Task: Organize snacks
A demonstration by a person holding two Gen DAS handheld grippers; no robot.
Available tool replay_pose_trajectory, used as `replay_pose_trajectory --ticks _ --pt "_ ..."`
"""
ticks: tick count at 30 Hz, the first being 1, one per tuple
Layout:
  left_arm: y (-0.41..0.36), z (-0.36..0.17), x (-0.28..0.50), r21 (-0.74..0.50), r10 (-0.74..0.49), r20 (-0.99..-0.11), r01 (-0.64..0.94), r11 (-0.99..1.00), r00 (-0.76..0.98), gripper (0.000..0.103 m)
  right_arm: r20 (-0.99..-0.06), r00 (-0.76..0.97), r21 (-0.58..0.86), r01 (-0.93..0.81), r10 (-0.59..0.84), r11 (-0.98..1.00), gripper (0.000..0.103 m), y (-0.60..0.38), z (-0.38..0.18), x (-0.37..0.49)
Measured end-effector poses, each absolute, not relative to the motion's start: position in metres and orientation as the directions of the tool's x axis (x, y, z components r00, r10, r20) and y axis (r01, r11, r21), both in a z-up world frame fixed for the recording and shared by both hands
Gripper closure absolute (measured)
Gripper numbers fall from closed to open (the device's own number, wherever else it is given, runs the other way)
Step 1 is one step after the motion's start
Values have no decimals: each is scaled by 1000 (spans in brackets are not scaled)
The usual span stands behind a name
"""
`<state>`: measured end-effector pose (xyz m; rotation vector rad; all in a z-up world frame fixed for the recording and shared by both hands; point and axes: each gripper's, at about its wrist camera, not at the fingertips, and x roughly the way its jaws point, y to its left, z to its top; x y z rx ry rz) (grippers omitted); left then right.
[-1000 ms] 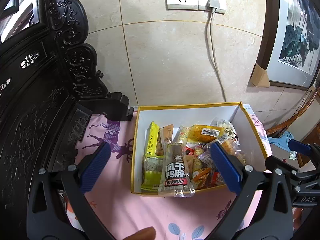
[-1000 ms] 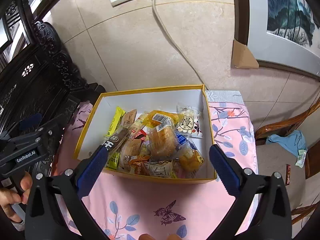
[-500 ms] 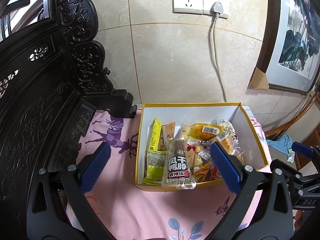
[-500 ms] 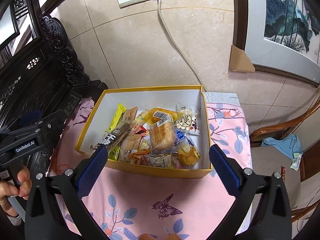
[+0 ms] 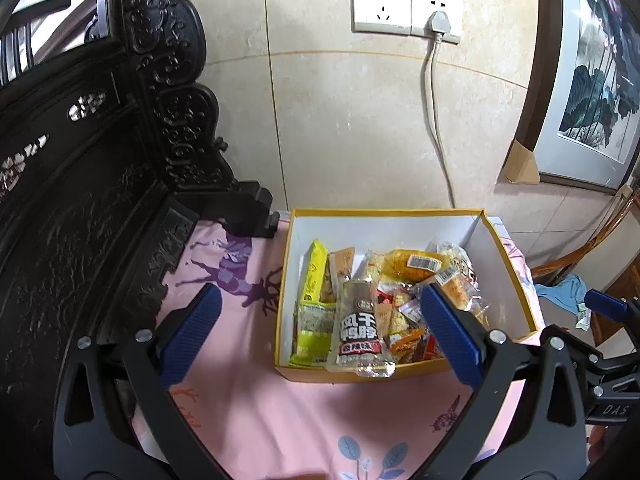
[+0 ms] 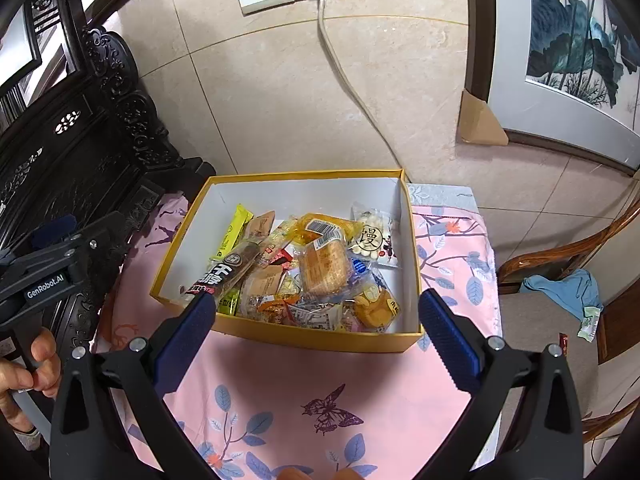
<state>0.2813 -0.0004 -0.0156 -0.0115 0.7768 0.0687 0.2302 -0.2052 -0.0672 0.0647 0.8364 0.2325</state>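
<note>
Now hovering, left gripper and right gripper both gaping wide, gripping nothing. Sitting heaped in the yellow-rimmed white cardboard box on the pink floral cloth: light, crinkly, slippery plastic snack packets. Probably pinching best at a flat sealed edge, avoiding crushing the soft bun inside.

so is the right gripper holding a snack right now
No, the right gripper is open and empty, hovering short of the snack box.

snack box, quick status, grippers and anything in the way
Left gripper open, empty. Right gripper open, empty. Snack box full, on pink cloth. Nothing in the way.
</note>
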Motion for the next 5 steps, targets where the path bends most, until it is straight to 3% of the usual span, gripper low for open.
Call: replay_pose_trajectory --ticks 5 --pt "-1 -17 281 17 57 -707 -64 998 705 2 -727 647 148 -179 230 973 1 -204 -67 230"
